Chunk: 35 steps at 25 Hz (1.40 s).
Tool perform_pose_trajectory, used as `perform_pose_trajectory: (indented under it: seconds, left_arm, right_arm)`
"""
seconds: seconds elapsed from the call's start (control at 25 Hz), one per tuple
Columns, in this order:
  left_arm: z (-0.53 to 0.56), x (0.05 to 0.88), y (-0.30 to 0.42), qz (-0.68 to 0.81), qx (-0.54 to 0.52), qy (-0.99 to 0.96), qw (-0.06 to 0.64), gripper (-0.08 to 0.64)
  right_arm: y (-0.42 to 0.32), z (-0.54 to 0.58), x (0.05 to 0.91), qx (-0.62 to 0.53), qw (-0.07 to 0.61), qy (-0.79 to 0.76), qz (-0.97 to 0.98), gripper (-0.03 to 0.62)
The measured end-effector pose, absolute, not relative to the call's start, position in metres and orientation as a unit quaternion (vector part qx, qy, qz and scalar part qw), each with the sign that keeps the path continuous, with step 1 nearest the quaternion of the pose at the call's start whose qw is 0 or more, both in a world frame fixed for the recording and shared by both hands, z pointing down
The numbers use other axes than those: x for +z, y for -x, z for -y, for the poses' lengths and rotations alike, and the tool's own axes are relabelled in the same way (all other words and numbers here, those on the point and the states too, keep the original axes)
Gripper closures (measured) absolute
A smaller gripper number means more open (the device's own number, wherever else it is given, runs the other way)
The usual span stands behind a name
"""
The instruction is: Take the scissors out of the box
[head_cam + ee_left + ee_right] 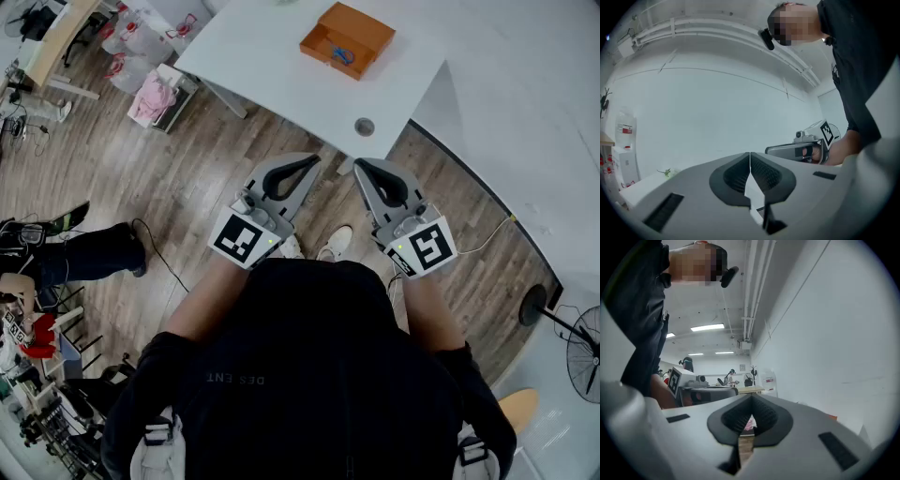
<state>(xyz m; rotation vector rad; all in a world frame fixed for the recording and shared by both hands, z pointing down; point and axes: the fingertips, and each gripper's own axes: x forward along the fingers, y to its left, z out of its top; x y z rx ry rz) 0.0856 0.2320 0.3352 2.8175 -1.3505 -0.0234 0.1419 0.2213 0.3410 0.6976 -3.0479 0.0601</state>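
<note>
Scissors, one blue-handled pair (342, 53), lie in the single open orange box (364, 28) on one white table (272, 56). Two grey claws, left gripper (310, 164) and right gripper (365, 167), are closed and empty.

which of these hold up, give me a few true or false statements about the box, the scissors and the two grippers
1. The scissors lie inside the orange box. True.
2. The left gripper is closed on the scissors. False: its jaws are together with nothing between them, and it is held over the wooden floor, short of the table.
3. The right gripper is shut and empty. True.
4. The orange box stands on the floor. False: it stands on the white table.
5. Both grippers are in front of the person, side by side. True.
</note>
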Motion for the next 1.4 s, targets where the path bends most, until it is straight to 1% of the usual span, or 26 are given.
perform_pose_trajectory:
  seconds: [0.24,0.44,1.04,1.4]
  left_arm:
    - [-0.243,0.337,-0.078,0.425,-0.009,-0.905,0.006,0.540]
    - [-0.248,0.340,-0.080,0.420,-0.009,-0.907,0.009,0.540]
    - [-0.236,0.336,-0.086,0.428,-0.019,-0.904,0.007,0.540]
    - [-0.221,0.331,-0.096,0.444,-0.009,-0.896,0.007,0.540]
  right_arm:
    - [-0.134,-0.233,0.344,0.023,0.009,-0.222,0.975,0.588]
    - [-0.137,-0.237,0.346,0.039,-0.003,-0.219,0.975,0.583]
    - [-0.144,-0.227,0.348,0.006,0.017,-0.225,0.974,0.583]
    - [-0.160,-0.211,0.348,0.015,0.002,-0.216,0.976,0.581]
